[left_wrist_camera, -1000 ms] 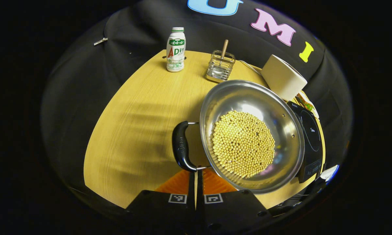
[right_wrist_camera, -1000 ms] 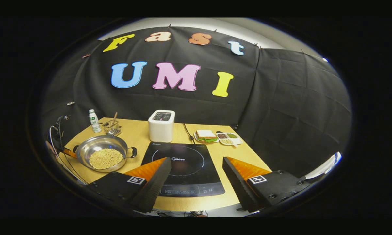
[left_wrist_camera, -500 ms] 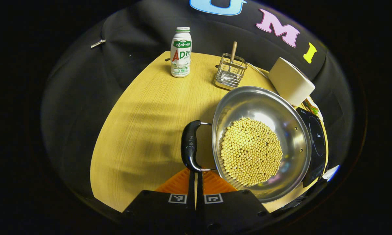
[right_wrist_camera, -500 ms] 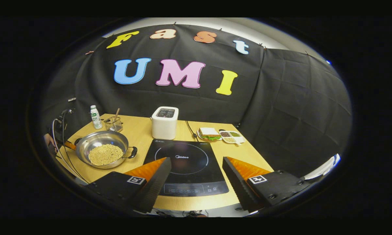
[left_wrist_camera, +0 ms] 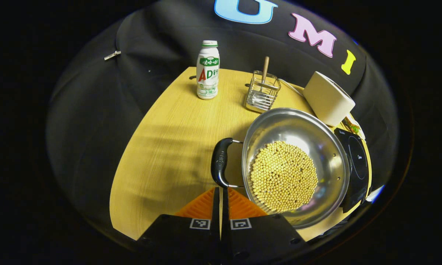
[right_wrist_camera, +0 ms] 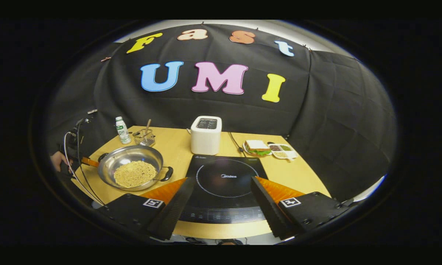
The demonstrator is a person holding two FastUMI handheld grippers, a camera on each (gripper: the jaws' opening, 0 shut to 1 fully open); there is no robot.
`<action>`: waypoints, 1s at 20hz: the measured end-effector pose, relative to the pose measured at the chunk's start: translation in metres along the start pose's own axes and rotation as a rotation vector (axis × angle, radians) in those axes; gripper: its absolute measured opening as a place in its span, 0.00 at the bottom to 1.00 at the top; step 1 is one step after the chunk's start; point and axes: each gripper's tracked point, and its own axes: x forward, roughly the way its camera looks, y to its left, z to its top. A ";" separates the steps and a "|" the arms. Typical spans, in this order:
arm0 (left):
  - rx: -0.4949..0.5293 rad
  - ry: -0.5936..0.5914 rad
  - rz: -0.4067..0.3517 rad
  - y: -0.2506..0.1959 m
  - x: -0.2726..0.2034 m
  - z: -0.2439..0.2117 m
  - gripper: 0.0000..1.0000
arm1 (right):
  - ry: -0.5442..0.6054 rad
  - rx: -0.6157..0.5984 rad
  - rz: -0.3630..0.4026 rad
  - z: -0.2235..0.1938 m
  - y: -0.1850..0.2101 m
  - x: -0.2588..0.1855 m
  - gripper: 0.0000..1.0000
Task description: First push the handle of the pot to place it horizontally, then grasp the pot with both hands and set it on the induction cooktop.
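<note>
One pot (left_wrist_camera: 294, 167) of beans, two black handles (left_wrist_camera: 220, 162) pointing left and right, sits on the table (left_wrist_camera: 169, 147) left of one cooktop (right_wrist_camera: 224, 180). Left gripper (left_wrist_camera: 221, 191) clenched empty at the near handle; right gripper (right_wrist_camera: 221, 184) spread wide.

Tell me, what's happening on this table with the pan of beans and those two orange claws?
A person holds a two-finger gripper in each hand. The left gripper, fingers together, sits at the black handle of a steel pot full of yellow beans, apparently nudging it round. The right gripper hangs open above the induction cooktop, waiting. The pot rests on the wooden table, beside the cooktop, not on it yet.
</note>
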 end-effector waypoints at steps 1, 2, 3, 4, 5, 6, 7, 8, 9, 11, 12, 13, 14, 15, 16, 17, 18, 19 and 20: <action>0.006 -0.030 0.010 0.002 -0.009 0.006 0.08 | 0.021 0.008 0.032 -0.003 0.010 0.005 0.98; 0.014 -0.064 0.017 0.006 -0.017 0.012 0.10 | 0.040 0.012 0.058 -0.005 0.019 0.010 0.99; 0.018 -0.106 0.005 0.005 -0.026 0.021 0.18 | 0.053 0.015 0.080 -0.004 0.027 0.017 0.99; 0.023 -0.157 0.002 0.006 -0.034 0.030 0.33 | 0.060 0.017 0.103 -0.003 0.036 0.022 0.99; 0.029 -0.206 -0.003 0.007 -0.042 0.041 0.48 | 0.065 0.017 0.128 -0.002 0.046 0.028 0.99; 0.034 -0.249 -0.004 0.009 -0.052 0.050 0.63 | 0.072 0.015 0.150 -0.001 0.055 0.034 0.99; 0.033 -0.285 0.006 0.012 -0.060 0.059 0.77 | 0.089 0.013 0.172 -0.003 0.063 0.042 0.99; 0.029 -0.313 0.013 0.015 -0.065 0.065 0.89 | 0.122 0.011 0.186 -0.010 0.072 0.049 0.99; 0.026 -0.331 0.008 0.015 -0.066 0.067 0.99 | 0.143 0.015 0.196 -0.013 0.078 0.055 0.99; 0.030 -0.356 -0.007 0.016 -0.063 0.072 0.95 | 0.172 0.013 0.228 -0.019 0.094 0.068 0.99; 0.025 -0.356 -0.015 0.013 -0.058 0.072 0.95 | 0.189 0.002 0.237 -0.023 0.100 0.075 0.99; 0.013 -0.357 -0.030 0.010 -0.055 0.073 0.95 | 0.211 -0.004 0.245 -0.029 0.106 0.083 0.99; 0.001 -0.353 -0.049 0.005 -0.050 0.072 0.96 | 0.226 -0.003 0.254 -0.033 0.114 0.093 0.99; -0.010 -0.345 -0.066 0.000 -0.046 0.072 0.95 | 0.236 -0.002 0.256 -0.038 0.119 0.102 0.99; -0.019 -0.338 -0.081 -0.003 -0.036 0.070 0.95 | 0.247 -0.010 0.250 -0.043 0.122 0.112 0.99; -0.028 -0.335 -0.094 -0.005 -0.031 0.070 0.95 | 0.265 -0.022 0.247 -0.050 0.124 0.120 0.99; -0.038 -0.335 -0.109 -0.008 -0.026 0.067 0.95 | 0.279 -0.022 0.255 -0.056 0.130 0.127 0.99; -0.051 -0.329 -0.120 -0.010 -0.023 0.067 0.96 | 0.302 -0.014 0.279 -0.062 0.138 0.131 0.99; -0.064 -0.320 -0.131 -0.014 -0.018 0.066 0.95 | 0.320 -0.004 0.294 -0.068 0.145 0.134 1.00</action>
